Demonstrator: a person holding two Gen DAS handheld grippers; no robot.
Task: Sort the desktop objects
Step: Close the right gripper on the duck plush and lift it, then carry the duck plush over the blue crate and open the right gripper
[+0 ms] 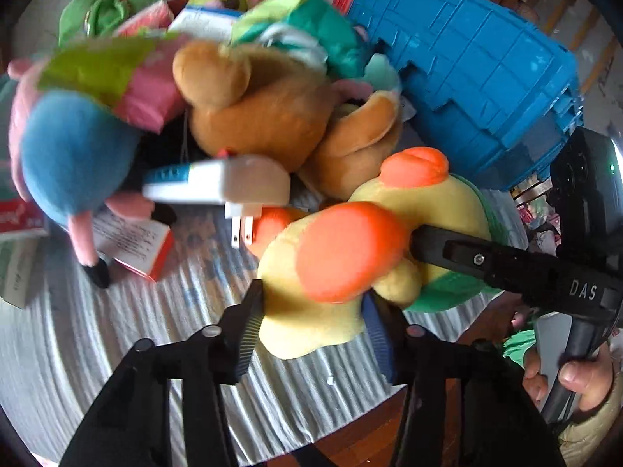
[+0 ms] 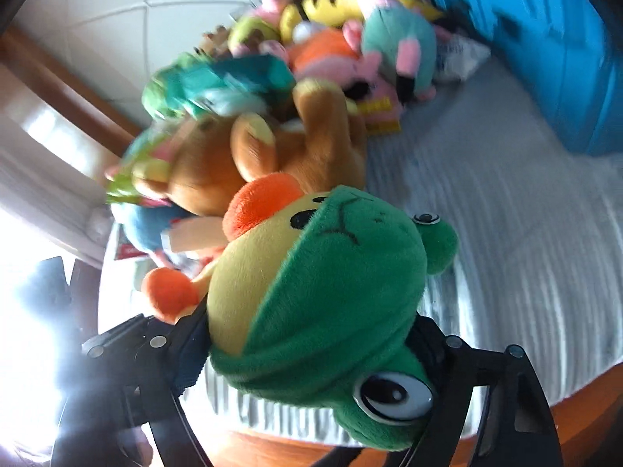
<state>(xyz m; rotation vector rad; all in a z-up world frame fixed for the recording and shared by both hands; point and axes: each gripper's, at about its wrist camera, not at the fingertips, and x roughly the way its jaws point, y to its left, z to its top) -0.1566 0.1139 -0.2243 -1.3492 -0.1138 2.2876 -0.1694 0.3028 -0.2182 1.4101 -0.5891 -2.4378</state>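
Yellow duck plush with green frog hood is clamped by both grippers: left gripper on its yellow body, right gripper on the hooded head. It is held at 6 o'clock of the toy pile, above the table. Judged light, soft, squashy; stuffed bulk grips best.

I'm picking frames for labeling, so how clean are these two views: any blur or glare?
Left wrist: the toy pile behind is motion-blurred, while the yellow duck plush is fairly sharp. Right wrist: glare whites out the lower left, the far toys smear, and the duck's green frog hood stays sharp.
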